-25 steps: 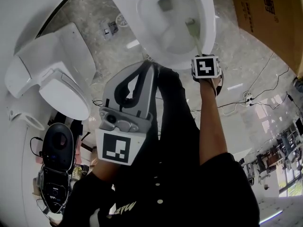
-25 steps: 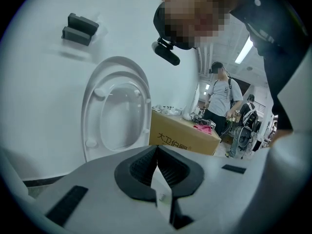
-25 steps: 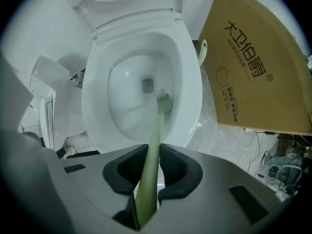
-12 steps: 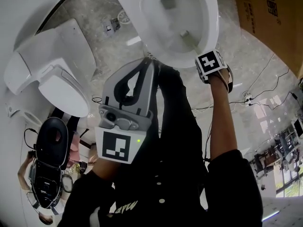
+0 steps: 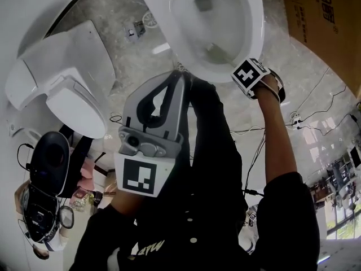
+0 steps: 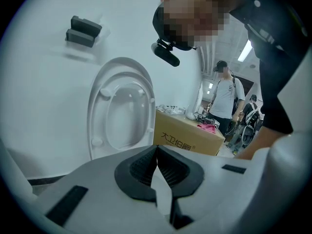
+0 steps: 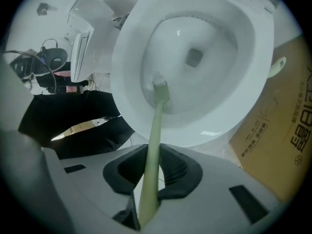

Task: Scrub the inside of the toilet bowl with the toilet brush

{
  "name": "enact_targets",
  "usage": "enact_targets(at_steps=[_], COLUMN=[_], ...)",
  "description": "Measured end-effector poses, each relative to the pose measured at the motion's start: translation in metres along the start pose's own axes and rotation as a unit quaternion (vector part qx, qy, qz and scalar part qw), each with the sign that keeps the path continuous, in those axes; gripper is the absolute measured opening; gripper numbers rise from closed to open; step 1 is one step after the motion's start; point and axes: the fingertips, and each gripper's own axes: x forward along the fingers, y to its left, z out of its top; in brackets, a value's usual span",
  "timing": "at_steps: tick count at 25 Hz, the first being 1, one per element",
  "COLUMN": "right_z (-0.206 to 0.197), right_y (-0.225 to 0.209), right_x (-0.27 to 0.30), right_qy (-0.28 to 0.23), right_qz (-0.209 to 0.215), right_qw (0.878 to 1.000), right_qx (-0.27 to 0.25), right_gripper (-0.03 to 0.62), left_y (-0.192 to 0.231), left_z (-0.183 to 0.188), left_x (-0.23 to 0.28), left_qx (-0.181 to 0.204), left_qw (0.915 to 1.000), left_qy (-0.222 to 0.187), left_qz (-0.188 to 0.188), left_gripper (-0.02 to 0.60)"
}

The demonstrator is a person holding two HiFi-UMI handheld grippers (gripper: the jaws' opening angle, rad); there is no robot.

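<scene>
The white toilet bowl [image 5: 255, 21] is at the top of the head view. My right gripper [image 5: 241, 68] hovers over its near right rim, shut on the toilet brush's pale green handle [image 7: 154, 145]. In the right gripper view the handle runs up between the jaws of the right gripper [image 7: 155, 168], and the brush head [image 7: 161, 88] rests against the bowl's [image 7: 126, 57] inner wall, left of the drain hole. My left gripper [image 5: 179, 81] is held in front of my body, away from the bowl. Its jaws [image 6: 157, 156] are shut with nothing between them.
A second white toilet [image 5: 62, 89] stands to the left, and a cardboard box [image 5: 318, 13] to the bowl's right. Cables [image 5: 307, 114] trail over the grey floor. The left gripper view shows a raised toilet seat [image 6: 122, 111], a box [image 6: 187, 138] and a person standing [image 6: 225, 99] at the back.
My right gripper has shifted right and tilted, drawing the brush head from the bowl's right wall toward its near side. The left gripper has stayed where it was.
</scene>
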Motion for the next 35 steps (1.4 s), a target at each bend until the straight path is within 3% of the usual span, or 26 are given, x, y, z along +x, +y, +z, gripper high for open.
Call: enact_targets(at_steps=[9,16,23,35], right_z=[0.022,0.043,0.073,0.127], right_y=[0.017,0.017,0.007,-0.025], right_x=[0.013,0.017,0.002,-0.036], right_qy=[-0.063,-0.14,-0.211,-0.265], right_qz=[0.011,0.012,-0.017,-0.064], right_qw=[0.994,0.985,0.971,0.951], right_qx=[-0.091,-0.099,-0.115,-0.143], right_gripper=[0.087,0.089,0.089,0.089], left_y=[-0.005,-0.014,-0.019,-0.02], left_z=[-0.009,-0.016,-0.018,-0.022], left_x=[0.007,0.013,0.016,0.021], left_qx=[0.006,0.011,0.014,0.013], left_qw=[0.9999,0.9998,0.9997,0.9996], left_qy=[0.008,0.017,0.02,0.024], left_qz=[0.002,-0.003,0.0,0.009], left_gripper=[0.028,0.028,0.028,0.028])
